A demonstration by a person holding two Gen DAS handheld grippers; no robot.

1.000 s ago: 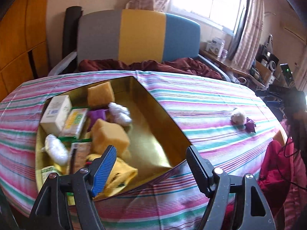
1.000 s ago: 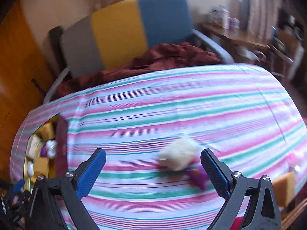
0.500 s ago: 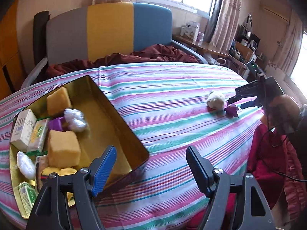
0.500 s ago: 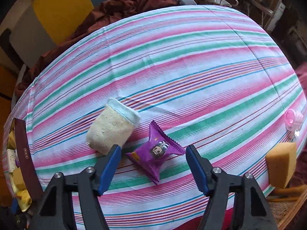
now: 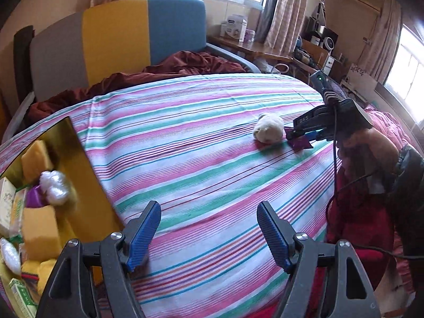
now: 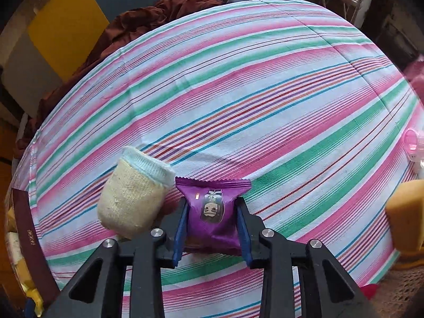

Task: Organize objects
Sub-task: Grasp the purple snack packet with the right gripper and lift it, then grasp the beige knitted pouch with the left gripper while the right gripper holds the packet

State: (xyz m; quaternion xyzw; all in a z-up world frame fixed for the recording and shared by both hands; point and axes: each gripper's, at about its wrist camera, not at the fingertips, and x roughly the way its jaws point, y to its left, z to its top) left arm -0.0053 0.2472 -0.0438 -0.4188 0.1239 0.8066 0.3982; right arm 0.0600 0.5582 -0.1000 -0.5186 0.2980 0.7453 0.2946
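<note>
Right gripper [image 6: 212, 221] has just closed on the purple packet [image 6: 212, 212], apparently pinching it

home living room; curtained windows [image 5: 286, 2], armchair [image 5: 119, 37], striped tablecloth [image 5: 201, 159]

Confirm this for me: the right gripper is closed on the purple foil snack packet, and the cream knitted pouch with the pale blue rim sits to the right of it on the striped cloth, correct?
Not quite. In the right wrist view the right gripper is closed on the purple foil snack packet, but the cream knitted pouch with the pale blue rim sits to its left, not its right, on the striped cloth.
</note>
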